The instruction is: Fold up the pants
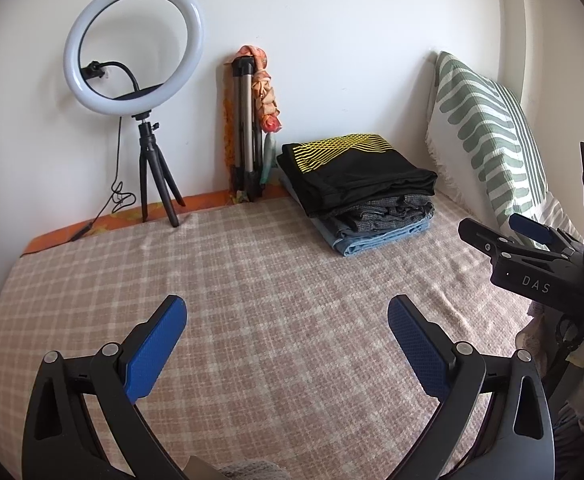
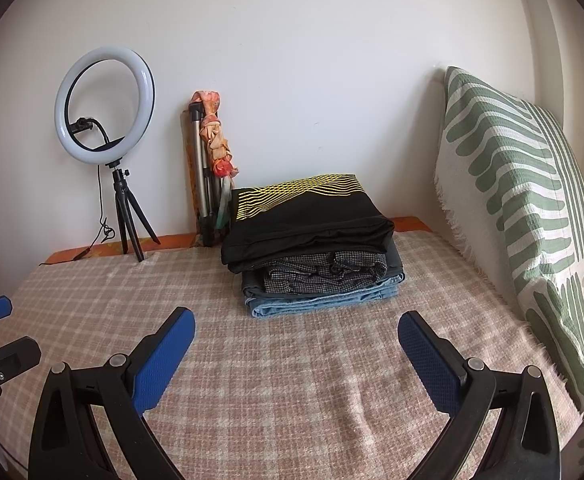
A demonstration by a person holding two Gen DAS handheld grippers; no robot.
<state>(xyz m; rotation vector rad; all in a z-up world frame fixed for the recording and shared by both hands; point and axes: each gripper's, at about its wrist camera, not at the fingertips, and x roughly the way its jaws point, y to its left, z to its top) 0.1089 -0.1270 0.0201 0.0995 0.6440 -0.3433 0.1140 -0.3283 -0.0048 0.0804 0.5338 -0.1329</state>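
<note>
A white wall (image 2: pixel 292 60) backs a bed (image 2: pixel 292 360) covered with a pink-and-cream checked blanket that fills the lower half of both views. At the upper left of each frame a lit ring light (image 1: pixel 134 46) stands on a small black tripod (image 1: pixel 154 184) at the far edge of the bed, its cable trailing down to the left. Just right of it a folded silver tripod (image 1: pixel 244 128) leans against the wall with an orange patterned cloth (image 1: pixel 264 88) draped over its top. Along the right side a green-and-white striped pillow (image 2: pixel 524 200) stands propped upright.

The folded pants lie in a stack (image 2: pixel 316 248) at the far side of the bed, centre frame in the right wrist view and right of centre in the left wrist view: a black garment with a yellow line pattern (image 2: pixel 304 204) on top, a dark checked one (image 2: pixel 324 274) beneath it, and light blue denim (image 2: pixel 324 300) at the bottom.

The left gripper (image 1: pixel 288 344) hangs over bare blanket at the bottom of its frame, blue-padded fingers spread wide and holding nothing. The right gripper (image 2: pixel 296 360) is likewise spread wide and empty, near the stack but not touching it. Each gripper shows at the edge of the other's view.
</note>
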